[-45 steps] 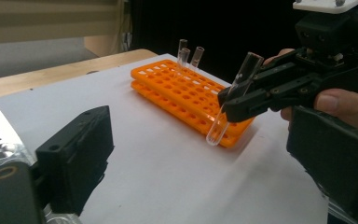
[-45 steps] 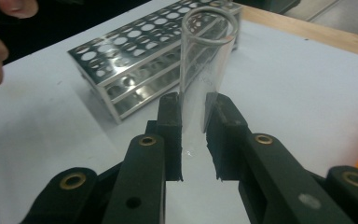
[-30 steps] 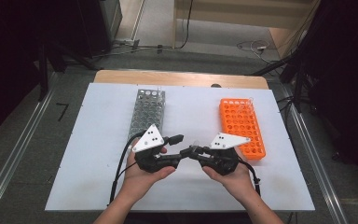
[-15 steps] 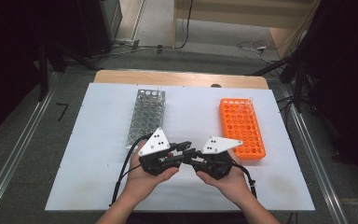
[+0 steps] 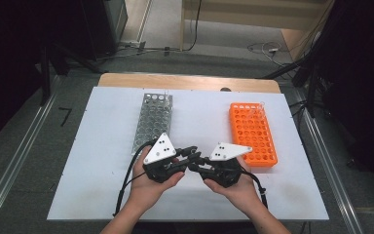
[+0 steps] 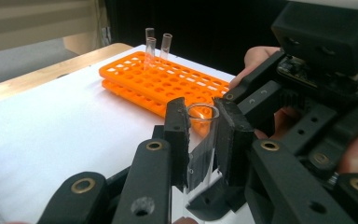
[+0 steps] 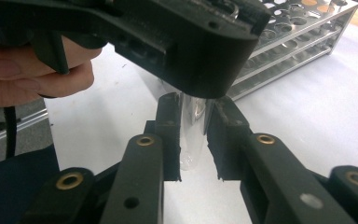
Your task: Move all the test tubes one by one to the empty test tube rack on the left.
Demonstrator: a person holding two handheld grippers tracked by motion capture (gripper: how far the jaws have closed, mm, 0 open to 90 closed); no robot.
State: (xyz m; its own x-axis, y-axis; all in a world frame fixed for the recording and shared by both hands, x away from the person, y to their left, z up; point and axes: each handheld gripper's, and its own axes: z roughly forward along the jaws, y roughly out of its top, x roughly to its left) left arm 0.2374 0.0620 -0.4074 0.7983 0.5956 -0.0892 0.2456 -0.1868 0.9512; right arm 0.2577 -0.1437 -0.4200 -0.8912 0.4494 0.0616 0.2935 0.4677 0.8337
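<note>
1. The glass tube (image 6: 201, 144) I'm working with hangs between my two claws, low over the near middle of the white counter (image 5: 102, 146), standing roughly upright with its open rim on top.
2. My left claw (image 6: 200, 140) is clamped on the tube near its upper part; its jaws have just finished closing onto the glass.
3. My right claw (image 7: 193, 135) has the tube's rounded lower end between its jaws (they have just been easing apart, and I see a sliver of gap on each side of the glass, so I read it as let go).
4. From the high view the two claws meet tip to tip, left claw (image 5: 187, 157) against right claw (image 5: 198, 165), each in a hand.
5. Behind the right claw lies the orange rack (image 5: 253, 134), with a few tubes (image 6: 157, 44) standing at its far end.
6. Behind the left claw sits the metal rack (image 5: 152, 122), lengthwise on the counter.
</note>
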